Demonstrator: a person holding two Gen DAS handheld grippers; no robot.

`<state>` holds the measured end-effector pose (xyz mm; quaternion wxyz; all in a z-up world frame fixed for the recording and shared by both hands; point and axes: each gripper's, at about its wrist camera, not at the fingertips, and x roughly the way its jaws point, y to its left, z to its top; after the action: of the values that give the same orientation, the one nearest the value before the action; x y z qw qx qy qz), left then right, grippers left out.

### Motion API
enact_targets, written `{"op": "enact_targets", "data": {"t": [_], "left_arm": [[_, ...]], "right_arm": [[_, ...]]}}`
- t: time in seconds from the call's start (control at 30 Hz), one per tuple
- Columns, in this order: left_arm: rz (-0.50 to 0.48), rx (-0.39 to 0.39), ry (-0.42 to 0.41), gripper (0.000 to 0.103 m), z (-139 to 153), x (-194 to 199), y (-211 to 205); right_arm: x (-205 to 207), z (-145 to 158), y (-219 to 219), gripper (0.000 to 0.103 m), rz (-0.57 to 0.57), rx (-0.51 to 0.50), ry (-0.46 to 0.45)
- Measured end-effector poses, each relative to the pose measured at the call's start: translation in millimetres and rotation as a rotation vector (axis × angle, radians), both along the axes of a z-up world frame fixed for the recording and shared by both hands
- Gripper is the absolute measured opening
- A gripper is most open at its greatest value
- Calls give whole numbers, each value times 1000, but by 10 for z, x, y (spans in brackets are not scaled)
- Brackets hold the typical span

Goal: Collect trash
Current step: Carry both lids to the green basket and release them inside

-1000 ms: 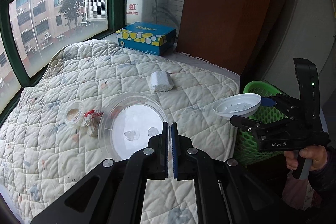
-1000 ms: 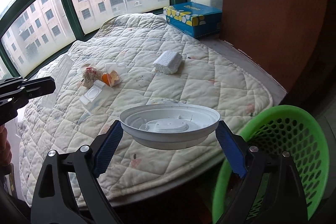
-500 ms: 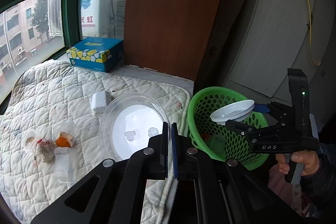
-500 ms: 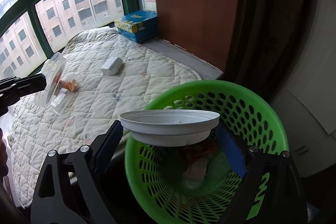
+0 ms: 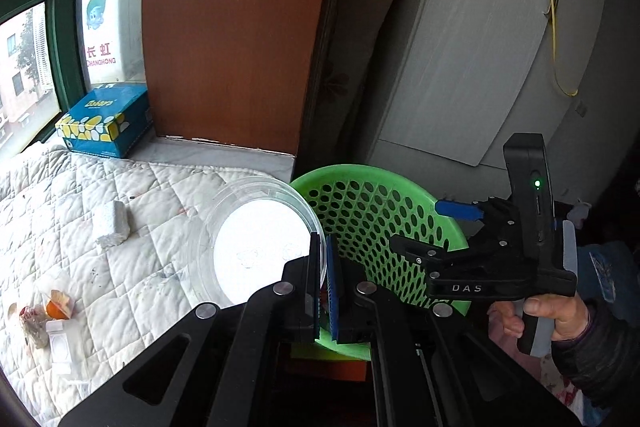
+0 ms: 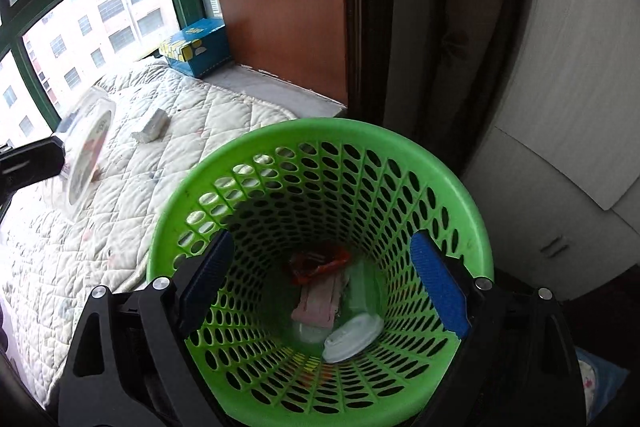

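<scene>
Item: white lid [image 6: 352, 337], gone from our wide, empty right gripper [image 6: 320, 283], apparently lay in basket [image 6: 320, 131] at frame bottom; left gripper [image 5: 323, 267] gripped clear lid [image 5: 256, 239].

A clear round plastic lid [image 5: 256, 243] stands on edge, pinched at its rim. A white lid [image 6: 352, 337] lies tilted among wrappers at the bottom of the green perforated basket [image 6: 320, 135] beside the bed.

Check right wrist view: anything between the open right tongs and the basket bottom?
Nothing. Right tongs stand open, empty, over the green basket; white lid lies at the bottom.
</scene>
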<state>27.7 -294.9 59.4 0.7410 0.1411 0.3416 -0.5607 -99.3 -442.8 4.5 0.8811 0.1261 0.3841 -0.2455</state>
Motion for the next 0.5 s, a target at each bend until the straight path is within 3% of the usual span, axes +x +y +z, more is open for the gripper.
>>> {"op": "enact_targets", "data": {"t": [0.5], "left_arm": [[-93, 67, 93, 4, -380, -146, -563]], "right_arm": [[-400, 130, -261, 90, -90, -14, -40]]}}
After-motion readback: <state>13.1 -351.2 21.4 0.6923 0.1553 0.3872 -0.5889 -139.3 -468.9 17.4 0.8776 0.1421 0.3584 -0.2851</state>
